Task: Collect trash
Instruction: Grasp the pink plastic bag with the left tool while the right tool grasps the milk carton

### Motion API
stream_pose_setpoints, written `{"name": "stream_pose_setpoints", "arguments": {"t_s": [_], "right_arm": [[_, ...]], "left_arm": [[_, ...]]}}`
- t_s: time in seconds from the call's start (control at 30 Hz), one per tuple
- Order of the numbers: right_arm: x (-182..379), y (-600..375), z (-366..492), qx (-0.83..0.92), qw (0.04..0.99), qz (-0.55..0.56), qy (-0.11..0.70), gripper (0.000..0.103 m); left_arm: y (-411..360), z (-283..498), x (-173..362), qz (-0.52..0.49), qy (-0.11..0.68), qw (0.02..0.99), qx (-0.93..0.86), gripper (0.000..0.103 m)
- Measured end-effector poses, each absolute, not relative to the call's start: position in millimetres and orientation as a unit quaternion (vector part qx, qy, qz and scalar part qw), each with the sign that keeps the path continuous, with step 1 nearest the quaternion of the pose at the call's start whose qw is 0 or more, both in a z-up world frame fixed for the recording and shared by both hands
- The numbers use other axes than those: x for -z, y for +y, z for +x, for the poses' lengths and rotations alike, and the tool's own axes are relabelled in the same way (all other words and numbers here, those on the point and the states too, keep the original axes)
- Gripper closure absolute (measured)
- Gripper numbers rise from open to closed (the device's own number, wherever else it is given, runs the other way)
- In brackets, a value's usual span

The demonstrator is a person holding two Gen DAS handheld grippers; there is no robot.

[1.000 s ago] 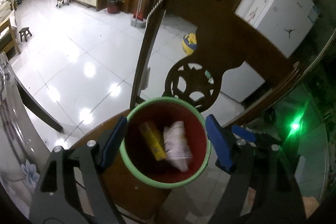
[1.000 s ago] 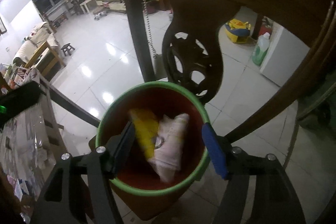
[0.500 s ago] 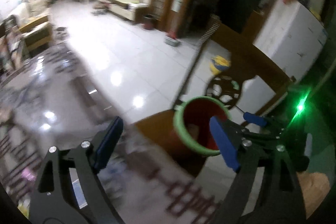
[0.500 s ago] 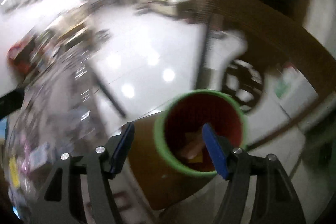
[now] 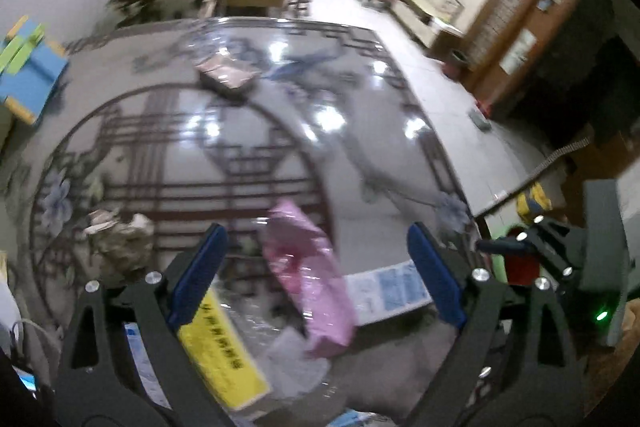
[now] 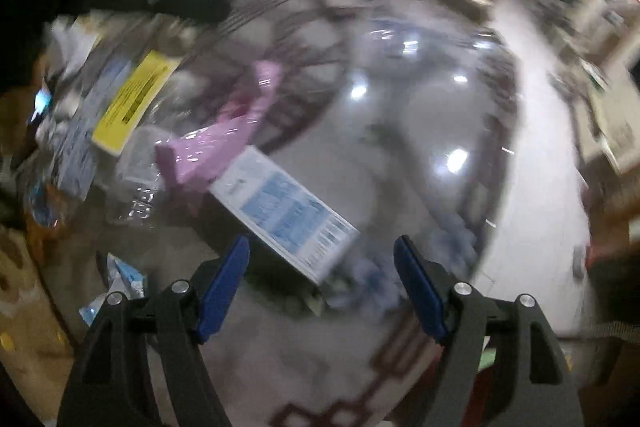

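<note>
Both grippers hang over the round patterned table with their blue pads spread wide and nothing between them. The left gripper is nearest the pile at the table's near edge: a yellow box lies just under its left finger, and a crumpled pink wrapper sits right between its fingers, lying over clear plastic film. Touching the wrapper on its right is a white-and-blue carton, close to the right-hand edge; in the right wrist view the right gripper hovers just short of that same carton, with the pink wrapper and yellow box beyond it.

Further toward the left edge lies a wad of brownish paper, and near the far edge a flat pinkish packet. Past the right edge, partly hidden by the right gripper's body, a green-rimmed red bin shows; its contents cannot be seen.

Judging by this, most of the collecting is left: at least five pieces sit on the table, and neither gripper has closed on one yet. The pink wrapper looks the likeliest next pick for the left.
</note>
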State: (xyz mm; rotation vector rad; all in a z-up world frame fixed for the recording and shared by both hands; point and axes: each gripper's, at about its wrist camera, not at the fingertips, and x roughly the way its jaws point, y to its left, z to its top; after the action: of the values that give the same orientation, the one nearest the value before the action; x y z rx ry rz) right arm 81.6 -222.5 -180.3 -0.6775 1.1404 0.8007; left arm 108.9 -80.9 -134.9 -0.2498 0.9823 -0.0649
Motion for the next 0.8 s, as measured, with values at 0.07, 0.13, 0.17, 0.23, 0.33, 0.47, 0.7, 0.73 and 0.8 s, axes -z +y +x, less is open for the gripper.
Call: {"name": "stream_pose_setpoints", "arguments": {"t_s": [0.07,0.13,0.17,0.23,0.33,0.47,0.7,0.73,0.8], "right_arm": [[194,-208,84,-0.386,0.678,-0.337,0.527,0.030],[209,-193,87,-0.406,0.631,-0.375,0.544,0.030],[217,-188,88,-0.409,0.614,-0.393,0.549,0.030],[228,-183,92,-0.407,0.591,-0.422,0.553,0.030],[243,-181,96,-0.401,0.577,-0.444,0.556,0.038],[242,-192,96,-0.402,0.588,-0.434,0.551,0.043],[210,-262,115,-0.389,0.689,-0.220,0.571,0.048],[205,-278,115,-0.379,0.706,-0.176,0.571,0.048],[194,-303,116,-0.349,0.741,-0.110,0.564,0.048]], "left_arm": [[-68,113,139,-0.134,0.472,0.871,0.014,0.013],[-58,115,143,-0.145,0.475,0.868,-0.001,0.012],[-54,116,146,-0.152,0.476,0.866,-0.006,0.012],[-46,117,154,-0.162,0.480,0.862,-0.012,0.012],[-44,121,166,-0.164,0.489,0.857,-0.024,0.011],[-42,127,179,-0.163,0.501,0.849,-0.032,0.011],[-54,137,198,-0.152,0.527,0.836,-0.025,0.011],[-56,139,201,-0.150,0.531,0.833,-0.023,0.011],[-63,142,209,-0.147,0.544,0.826,-0.017,0.011]]}}
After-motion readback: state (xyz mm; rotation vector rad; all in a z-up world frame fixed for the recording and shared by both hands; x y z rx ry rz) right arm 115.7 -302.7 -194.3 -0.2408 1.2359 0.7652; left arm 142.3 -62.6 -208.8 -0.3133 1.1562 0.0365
